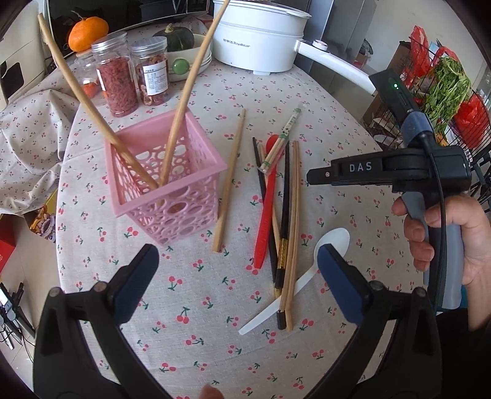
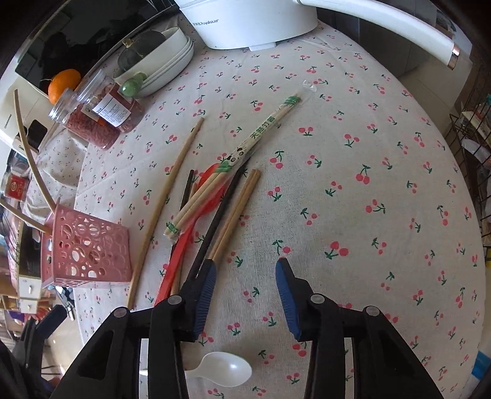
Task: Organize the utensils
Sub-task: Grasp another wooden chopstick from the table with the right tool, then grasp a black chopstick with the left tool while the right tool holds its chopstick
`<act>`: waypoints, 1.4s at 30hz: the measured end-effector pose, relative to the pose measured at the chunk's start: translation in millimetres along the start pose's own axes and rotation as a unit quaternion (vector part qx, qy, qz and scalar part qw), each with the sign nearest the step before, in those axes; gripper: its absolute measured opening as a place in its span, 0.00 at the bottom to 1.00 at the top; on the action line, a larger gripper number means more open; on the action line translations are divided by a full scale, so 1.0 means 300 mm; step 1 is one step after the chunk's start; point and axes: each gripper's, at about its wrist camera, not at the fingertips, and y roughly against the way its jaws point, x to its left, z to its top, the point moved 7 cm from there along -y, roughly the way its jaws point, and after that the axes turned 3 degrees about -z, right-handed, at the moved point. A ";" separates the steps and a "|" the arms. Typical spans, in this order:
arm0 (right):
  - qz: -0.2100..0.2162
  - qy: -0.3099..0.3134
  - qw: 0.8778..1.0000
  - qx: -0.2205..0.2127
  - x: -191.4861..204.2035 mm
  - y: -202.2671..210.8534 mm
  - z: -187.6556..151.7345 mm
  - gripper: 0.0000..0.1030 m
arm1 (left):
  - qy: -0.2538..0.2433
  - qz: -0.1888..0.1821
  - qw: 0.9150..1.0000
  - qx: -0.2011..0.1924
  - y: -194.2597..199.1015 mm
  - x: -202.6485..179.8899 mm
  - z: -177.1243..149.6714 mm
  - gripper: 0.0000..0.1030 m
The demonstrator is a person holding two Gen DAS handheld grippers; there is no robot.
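Observation:
A pink perforated basket (image 1: 167,181) (image 2: 87,248) stands on the cherry-print tablecloth with two long wooden chopsticks (image 1: 184,101) leaning in it. Beside it lies a single wooden chopstick (image 1: 230,181) (image 2: 165,199). Further right is a pile: a red spoon (image 1: 267,211) (image 2: 208,190), black chopsticks (image 1: 285,208) (image 2: 221,211), wooden chopsticks (image 1: 293,230) (image 2: 237,211), a wrapped pair (image 1: 280,141) (image 2: 245,147) and a white spoon (image 1: 307,276) (image 2: 224,368). My left gripper (image 1: 237,282) is open above the cloth near the pile. My right gripper (image 2: 245,291) is open beside the pile's near ends.
At the back stand two clear jars (image 1: 132,76) (image 2: 95,116), an orange (image 1: 88,32), a green squash in white bowls (image 1: 178,40), and a white electric pot (image 1: 260,33) (image 2: 248,21). A wire rack with greens (image 1: 448,89) is at the right, off the table.

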 end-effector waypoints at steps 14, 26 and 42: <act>-0.019 -0.004 1.000 -0.005 0.056 -0.064 0.043 0.25 | 0.000 0.009 1.000 -0.003 0.012 0.031 -0.006 1.00; -0.065 0.031 0.997 0.002 0.033 -0.060 0.021 0.10 | -0.001 0.015 1.000 -0.015 0.033 0.034 -0.008 1.00; -0.007 -0.043 0.999 -0.033 -0.249 0.181 -0.044 0.05 | -0.049 0.002 0.999 0.022 -0.023 -0.187 0.085 1.00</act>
